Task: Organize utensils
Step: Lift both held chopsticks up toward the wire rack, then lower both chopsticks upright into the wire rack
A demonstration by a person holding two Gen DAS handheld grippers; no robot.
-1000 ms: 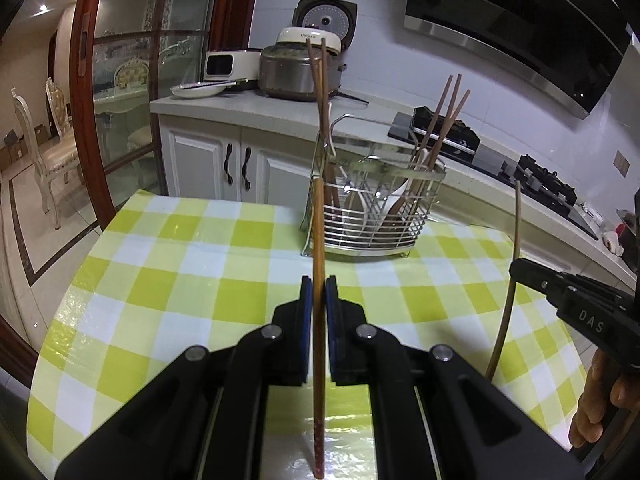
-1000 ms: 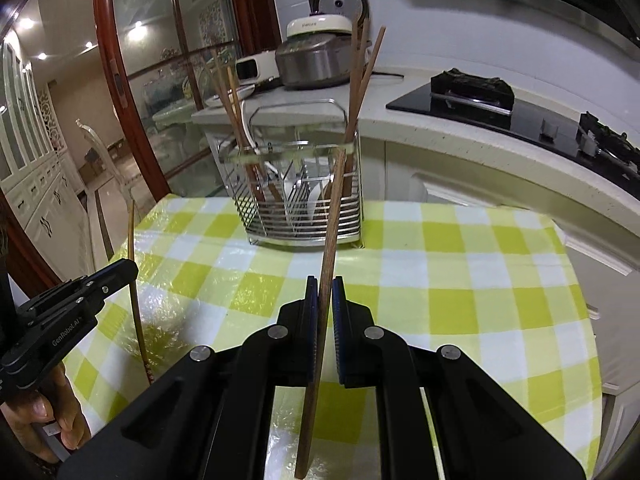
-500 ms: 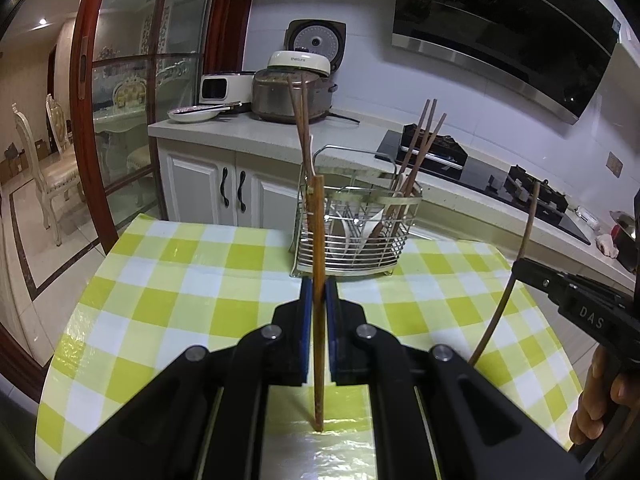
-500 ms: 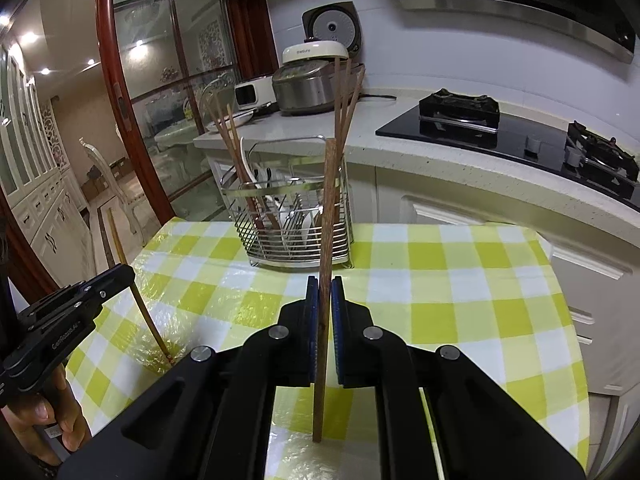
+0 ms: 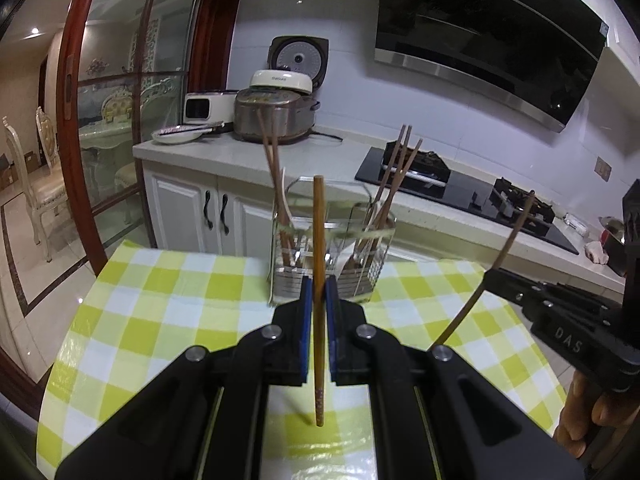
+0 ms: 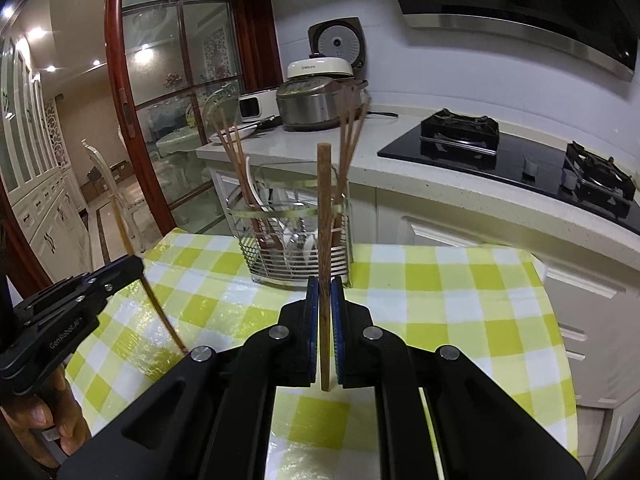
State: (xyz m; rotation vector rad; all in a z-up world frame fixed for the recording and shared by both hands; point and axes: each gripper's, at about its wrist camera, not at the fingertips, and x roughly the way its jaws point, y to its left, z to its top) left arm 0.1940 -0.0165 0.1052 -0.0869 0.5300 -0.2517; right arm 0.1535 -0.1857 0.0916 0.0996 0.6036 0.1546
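Both hands loaded: left hand-held gripper (image 5: 319,300) and right hand-held gripper (image 6: 325,304) each pinch an upright brown wooden chopstick (image 5: 318,264), wire metal utensil caddy (image 5: 332,256) dead ahead at 12 o'clock.

The chopstick (image 5: 319,264) looks like matt wood. The utensil rack (image 6: 296,240) is shiny wire metal (chrome-like). The checked tablecloth (image 6: 440,300) looks glossy, plastic-coated.

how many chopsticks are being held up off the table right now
2: one brown wooden chopstick upright in the left hand-held gripper, one darker chopstick in the right hand-held gripper.
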